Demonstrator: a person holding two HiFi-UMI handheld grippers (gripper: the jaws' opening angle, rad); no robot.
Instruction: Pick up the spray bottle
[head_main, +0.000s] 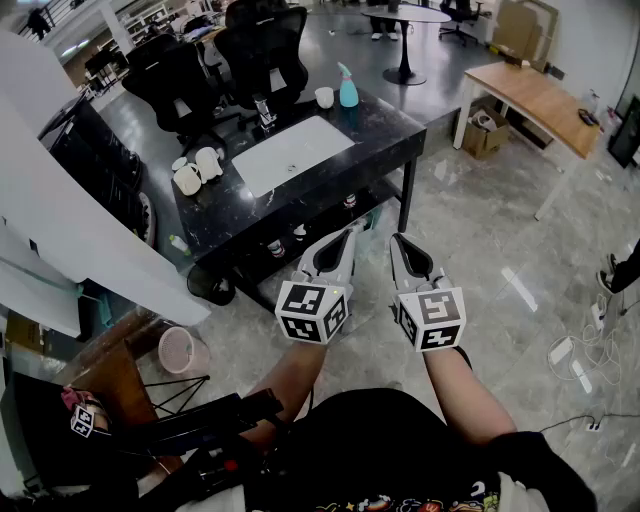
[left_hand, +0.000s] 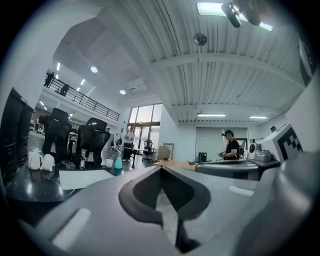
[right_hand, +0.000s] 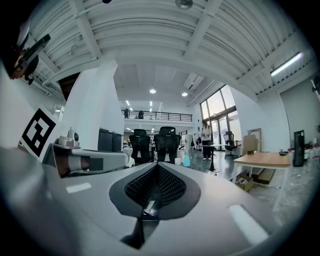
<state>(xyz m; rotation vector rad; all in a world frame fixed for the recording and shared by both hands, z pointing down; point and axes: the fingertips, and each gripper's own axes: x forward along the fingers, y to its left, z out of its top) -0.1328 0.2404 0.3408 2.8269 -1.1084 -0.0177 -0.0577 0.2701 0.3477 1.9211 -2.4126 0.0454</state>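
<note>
Head view: spray bottle (head_main: 348, 88) stands at far side of dark worktop (head_main: 395, 135), well apart from both tongs. Left tongs (head_main: 338, 245) pressed together, nothing inside. Right tongs (head_main: 405, 248) same. Looks like very start: step closer, reach out, spread one pair around bottle.

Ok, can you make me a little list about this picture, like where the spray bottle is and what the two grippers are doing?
Spray bottle: teal, upright at the far edge of the black table
Next to it: a white cup
Middle of table: a white mat
Left end of table: white mugs
Left gripper: jaws shut, nothing in them, in the air on the table's near side
Right gripper: jaws shut, nothing in them, beside the left one
Bottle picked up: not yet
</note>
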